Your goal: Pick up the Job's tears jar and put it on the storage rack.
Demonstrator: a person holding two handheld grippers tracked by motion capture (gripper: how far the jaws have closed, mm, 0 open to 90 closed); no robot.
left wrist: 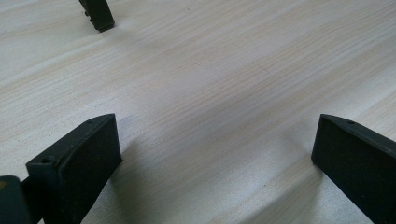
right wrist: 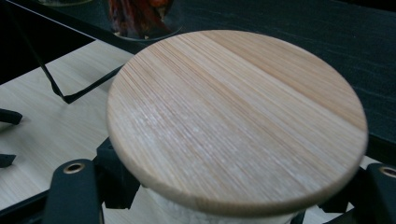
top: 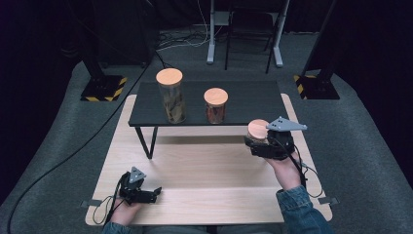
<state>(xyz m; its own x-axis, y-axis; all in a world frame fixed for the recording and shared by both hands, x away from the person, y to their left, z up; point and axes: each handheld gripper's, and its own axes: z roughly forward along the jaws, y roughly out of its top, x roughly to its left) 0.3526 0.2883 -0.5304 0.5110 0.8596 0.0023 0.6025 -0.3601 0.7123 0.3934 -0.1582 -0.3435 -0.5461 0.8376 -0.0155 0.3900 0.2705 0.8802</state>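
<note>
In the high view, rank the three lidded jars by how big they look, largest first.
1. Tall jar on the black shelf.
2. Middle jar, shorter.
3. Jar in the right gripper, whose lid shows; its body is mostly hidden, so this rank is unsure.

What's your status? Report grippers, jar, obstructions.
Right gripper shut on small jar, beside shelf. Left gripper open, on table. Nothing in the way.

floor: grey carpet (top: pixel 370 146) | backdrop: dark | furniture: chair legs (top: pixel 246 44)
</note>
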